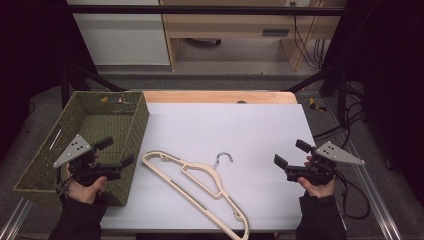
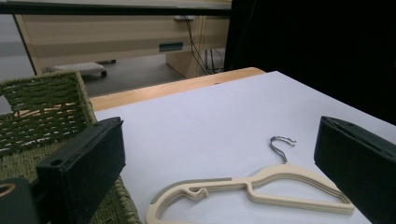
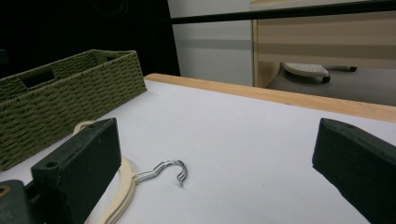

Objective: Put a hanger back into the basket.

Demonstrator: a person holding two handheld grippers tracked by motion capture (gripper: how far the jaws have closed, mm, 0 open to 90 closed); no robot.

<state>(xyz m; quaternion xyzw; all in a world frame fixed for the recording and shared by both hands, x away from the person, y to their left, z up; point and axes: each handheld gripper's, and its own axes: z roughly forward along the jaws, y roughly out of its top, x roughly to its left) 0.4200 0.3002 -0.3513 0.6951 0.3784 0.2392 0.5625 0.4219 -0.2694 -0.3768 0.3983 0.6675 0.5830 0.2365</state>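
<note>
Two hands come in from the near edge of the table, each holding a gripper low over the white sheet: the left gripper (image 1: 116, 152) sits over the front corner of the basket, the right gripper (image 1: 290, 152) near the sheet's right edge, and both have their jaws spread wide with nothing between them. They point inward toward the middle, which looks like a ready stance on either side of the one loose item. Between them lies the hanger (image 1: 200, 184), flat on the white sheet (image 1: 235, 125), well apart from both grippers. It is cream plastic with a thin silver hook (image 1: 224, 158) curling toward the far side, one shoulder just beside the basket. Farther left stands the green woven basket (image 1: 135, 120), apparently empty; beyond the sheet runs the table's wooden edge (image 1: 215, 96)
</note>
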